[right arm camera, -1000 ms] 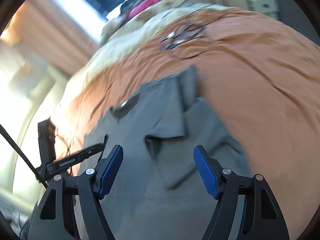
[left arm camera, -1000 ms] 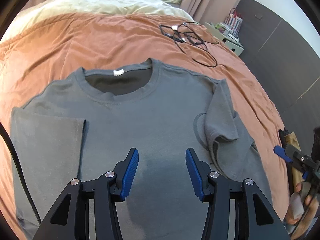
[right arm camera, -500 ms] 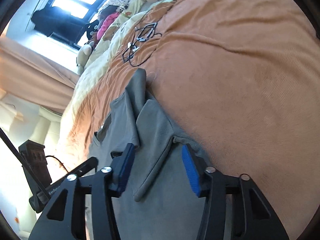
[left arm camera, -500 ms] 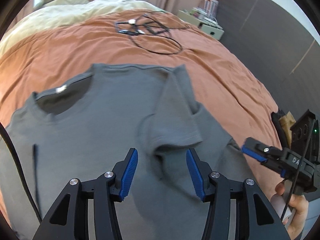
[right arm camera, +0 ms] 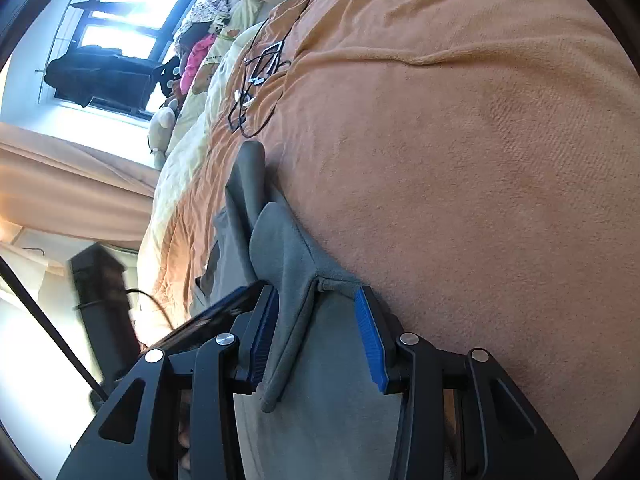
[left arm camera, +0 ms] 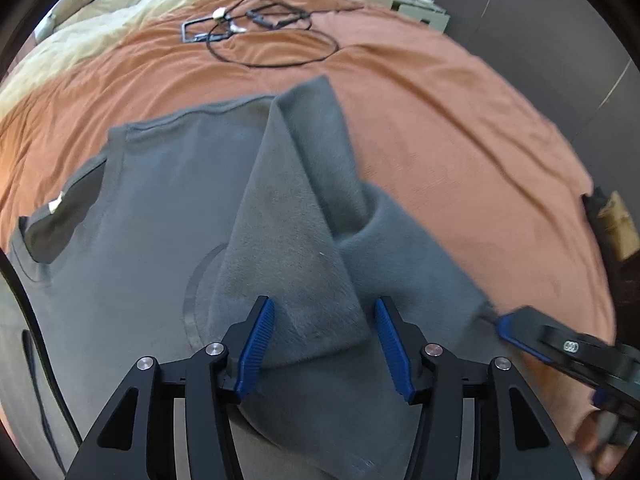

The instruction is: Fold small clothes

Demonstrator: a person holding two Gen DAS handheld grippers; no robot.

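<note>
A grey T-shirt [left arm camera: 152,208] lies flat on the orange blanket [left arm camera: 440,120], collar to the left. Its right sleeve [left arm camera: 288,232] is folded in over the body. My left gripper [left arm camera: 323,308] hovers open just above that sleeve's end, the fabric showing between its blue pads. My right gripper [right arm camera: 316,296] is low at the shirt's right edge, its jaws closing with the sleeve hem [right arm camera: 288,340] and side edge between them, the pads not visibly pressing. One blue finger of the right gripper [left arm camera: 516,330] shows in the left wrist view at the shirt's right edge.
Black cables [left arm camera: 256,28] lie coiled on the blanket beyond the shirt. A cream quilt [left arm camera: 80,40] and plush toys sit at the bed's head. A pale bedside shelf [left arm camera: 404,4] stands against the dark wall. A hand [left arm camera: 592,440] shows at lower right.
My left gripper has shifted right across the shirt and lower, from mid-chest to the folded sleeve. My right gripper has dropped and rolled to the shirt's right edge, its jaws narrower.
</note>
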